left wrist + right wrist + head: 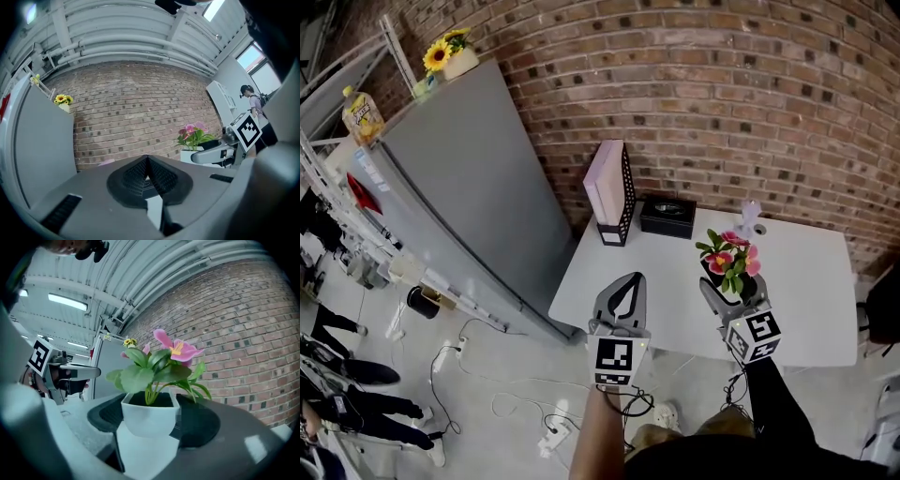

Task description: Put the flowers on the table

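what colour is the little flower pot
White; the pot shows best in the right gripper view.

Two of the tools are in view, the left hand-held gripper and the right hand-held gripper. There are also two potted plants: one pot of pink flowers and one pot of yellow sunflowers. There is one white surface, and on it one black mesh file holder, one black box and one small pale vase-like piece. There is also one grey refrigerator and one yellow bottle.
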A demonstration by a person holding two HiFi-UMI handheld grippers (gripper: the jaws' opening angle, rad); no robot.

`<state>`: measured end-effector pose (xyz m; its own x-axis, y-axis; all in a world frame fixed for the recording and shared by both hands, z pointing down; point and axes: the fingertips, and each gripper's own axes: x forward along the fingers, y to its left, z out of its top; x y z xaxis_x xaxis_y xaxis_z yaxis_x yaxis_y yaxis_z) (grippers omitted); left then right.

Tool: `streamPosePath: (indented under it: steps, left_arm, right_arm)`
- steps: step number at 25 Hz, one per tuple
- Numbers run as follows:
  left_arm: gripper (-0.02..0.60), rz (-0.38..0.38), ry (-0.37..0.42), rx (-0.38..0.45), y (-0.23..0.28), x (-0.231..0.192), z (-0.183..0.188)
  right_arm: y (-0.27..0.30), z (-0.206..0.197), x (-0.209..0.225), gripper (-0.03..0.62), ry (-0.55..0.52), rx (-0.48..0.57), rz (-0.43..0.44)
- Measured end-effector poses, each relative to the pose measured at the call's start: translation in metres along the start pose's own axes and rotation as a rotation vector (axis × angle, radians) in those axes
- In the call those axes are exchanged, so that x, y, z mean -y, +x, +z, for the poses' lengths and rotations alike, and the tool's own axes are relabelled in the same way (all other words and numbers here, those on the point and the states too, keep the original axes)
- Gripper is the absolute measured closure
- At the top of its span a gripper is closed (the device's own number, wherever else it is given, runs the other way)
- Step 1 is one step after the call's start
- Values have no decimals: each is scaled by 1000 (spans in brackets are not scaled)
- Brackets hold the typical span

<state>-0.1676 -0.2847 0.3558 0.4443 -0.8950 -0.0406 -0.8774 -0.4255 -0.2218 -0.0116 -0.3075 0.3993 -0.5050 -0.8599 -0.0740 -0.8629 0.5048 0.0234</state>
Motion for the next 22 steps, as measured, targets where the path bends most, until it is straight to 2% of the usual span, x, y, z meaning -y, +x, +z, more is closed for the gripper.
streamPosePath:
  steps: [4, 12, 22]
  left_arm:
    - [575, -10, -11, -5, 13, -14, -13]
    - [575, -21, -36, -46, 42, -31, -44]
    - [575, 85, -100, -125, 105, -75, -94]
  right_arm:
    - [19, -10, -3, 258, 13, -8, 4]
    - [58, -49, -3, 258, 56, -84, 83]
    - [150, -107, 12, 258, 41, -163, 156]
